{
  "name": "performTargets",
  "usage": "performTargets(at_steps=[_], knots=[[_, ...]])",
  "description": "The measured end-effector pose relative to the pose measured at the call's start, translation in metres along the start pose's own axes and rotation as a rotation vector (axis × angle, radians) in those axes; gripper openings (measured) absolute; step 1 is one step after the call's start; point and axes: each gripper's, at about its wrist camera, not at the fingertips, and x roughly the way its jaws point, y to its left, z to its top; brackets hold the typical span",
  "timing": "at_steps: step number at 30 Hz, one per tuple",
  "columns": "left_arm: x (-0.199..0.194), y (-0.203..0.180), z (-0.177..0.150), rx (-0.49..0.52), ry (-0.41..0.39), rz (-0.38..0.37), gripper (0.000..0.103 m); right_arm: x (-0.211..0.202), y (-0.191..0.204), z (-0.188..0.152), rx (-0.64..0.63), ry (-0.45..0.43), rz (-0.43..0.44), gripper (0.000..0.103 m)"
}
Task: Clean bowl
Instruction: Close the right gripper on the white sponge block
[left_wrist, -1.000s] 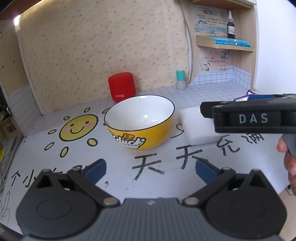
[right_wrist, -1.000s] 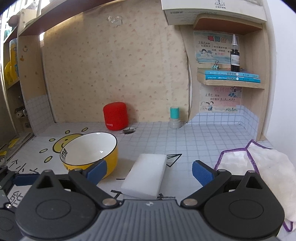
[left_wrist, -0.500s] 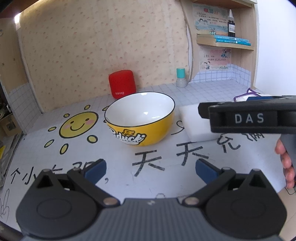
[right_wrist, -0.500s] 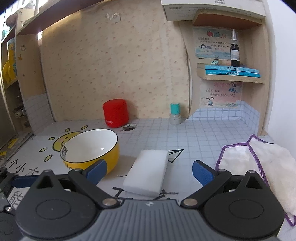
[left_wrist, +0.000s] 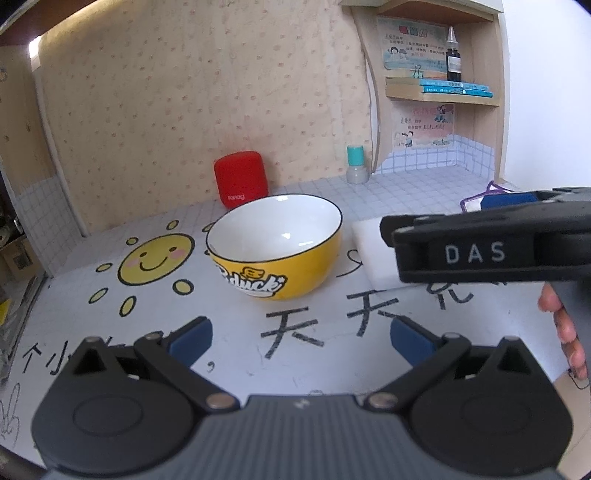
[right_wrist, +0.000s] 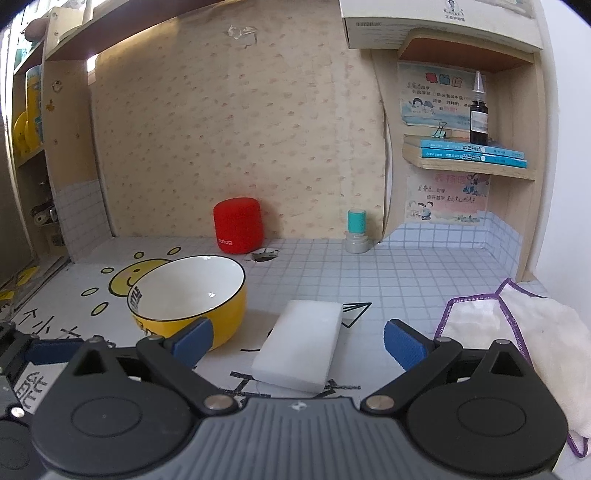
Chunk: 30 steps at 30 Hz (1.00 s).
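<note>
Left to right: left gripper (left_wrist: 297, 338), jaws spread wide and empty, faces the yellow ceramic bowl with white interior (left_wrist: 275, 245) on the printed tabletop (left_wrist: 110, 302); right gripper (right_wrist: 297, 341), equally wide and empty, frames the white rectangular sponge block (right_wrist: 301, 345), presumably its wiping tool.

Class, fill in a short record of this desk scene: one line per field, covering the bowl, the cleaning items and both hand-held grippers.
bowl: yellow bowl, white inside, upright, looks empty
sponge: white sponge block lying flat, right of the bowl, apart from it
cloth: white cloth with purple edging, far right
left hand-held gripper: open, holding nothing
right hand-held gripper: open, facing the sponge
</note>
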Motion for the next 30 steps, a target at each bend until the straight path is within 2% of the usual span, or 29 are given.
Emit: performTargets(at_steps=[2,3,4,5,6,7,8,9,10,11,14,15,22,23,24,25,26,27,28,30], knots=[[-0.001,0.001,0.000,-0.004,-0.011,0.004,0.103,0.000,0.000,0.000,0.003,-0.001,0.005,0.099],[-0.002,0.001,0.000,-0.005,-0.016,0.008,0.103,-0.001,0.000,0.000,0.006,-0.004,0.008,0.094],[-0.003,0.001,0.000,-0.006,-0.022,0.016,0.100,-0.001,-0.001,0.000,0.011,-0.010,0.015,0.078],[-0.003,0.001,0.000,-0.006,-0.027,0.026,0.090,-0.002,-0.002,0.000,0.013,-0.012,0.018,0.067],[-0.003,0.001,0.001,-0.006,-0.027,0.033,0.083,-0.002,-0.002,0.000,0.013,-0.009,0.014,0.045],[-0.002,0.002,0.001,-0.007,-0.023,0.039,0.070,-0.001,-0.002,0.000,0.009,-0.009,0.003,0.035],[-0.001,0.003,0.001,-0.009,-0.017,0.043,0.055,-0.002,-0.002,0.000,0.006,-0.011,-0.002,0.030],[0.000,0.003,0.001,-0.012,-0.012,0.042,0.047,-0.002,-0.002,0.000,0.005,-0.016,-0.003,0.018],[0.000,0.004,0.001,-0.014,-0.014,0.045,0.032,-0.003,-0.002,0.000,0.007,-0.019,-0.003,0.005],[0.000,0.005,0.000,-0.015,-0.020,0.051,0.015,-0.003,-0.003,0.000,0.012,-0.022,-0.003,0.001],[-0.001,0.006,0.000,-0.012,-0.039,0.079,0.001,-0.005,-0.004,0.000,0.019,-0.029,0.002,0.001],[-0.001,0.007,0.000,-0.017,-0.044,0.079,0.000,-0.005,-0.004,0.000,0.020,-0.030,0.007,0.001],[-0.002,0.016,0.001,-0.056,-0.050,0.060,0.000,-0.003,-0.004,0.000,0.018,-0.028,-0.002,0.003],[-0.001,0.016,0.001,-0.056,-0.046,0.056,0.004,-0.004,-0.004,0.000,0.024,-0.031,-0.005,0.006],[0.000,0.017,0.002,-0.057,-0.040,0.048,0.008,-0.003,-0.005,0.000,0.029,-0.027,-0.005,0.022],[0.000,0.017,0.002,-0.060,-0.030,0.036,0.034,-0.003,-0.005,0.001,0.033,-0.019,-0.005,0.050],[0.001,0.018,0.003,-0.065,-0.026,0.028,0.087,-0.002,-0.006,0.000,0.037,-0.017,-0.007,0.064],[-0.001,0.018,0.002,-0.068,-0.044,0.029,0.103,-0.003,-0.006,0.000,0.043,-0.020,-0.007,0.085],[-0.005,0.018,0.001,-0.066,-0.081,0.035,0.103,-0.003,-0.007,-0.001,0.051,-0.025,-0.001,0.091],[-0.008,0.016,0.000,-0.055,-0.115,0.050,0.103,-0.005,-0.009,-0.001,0.073,-0.039,0.021,0.091]])
